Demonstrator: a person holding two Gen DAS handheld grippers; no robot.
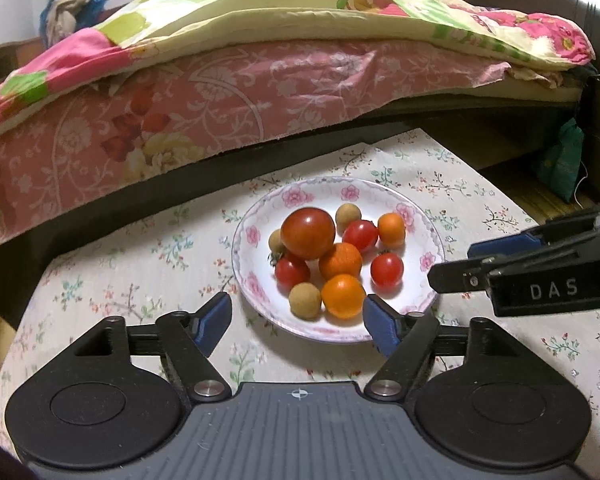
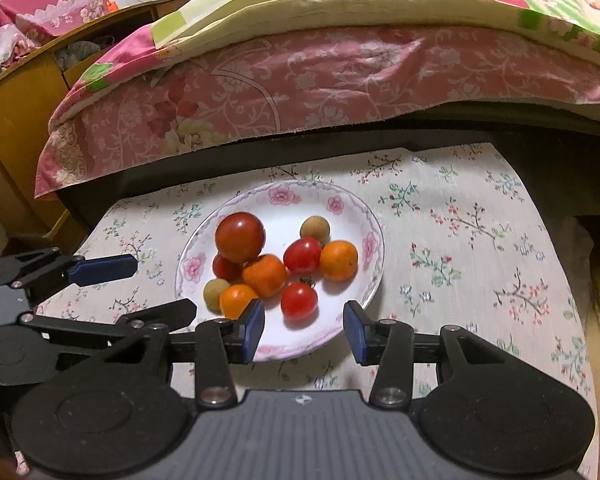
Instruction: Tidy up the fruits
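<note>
Nearest us, the left gripper (image 1: 296,322) stands with its blue-padded jaws spread wide and empty, straddling the near rim of the white, pink-flowered round plate (image 1: 416,208). Our right gripper (image 2: 304,330) is parted more narrowly, also empty, its pads just short of the same near rim.

On the plate we count 1 large red tomato (image 1: 308,233), 3 small red cherry tomatoes, 3 small oranges and 3 tan round fruits, all bunched together.

The pale floral tablecloth (image 1: 148,248) has bare room left of the plate; the right wrist view shows a broader bare stretch to its right. The far table edge runs close under the dark bed frame (image 1: 180,184).

Only the right wrist view shows the yellow wooden cabinet (image 2: 16,112); only the left shows the green cloth bag (image 1: 560,164).
</note>
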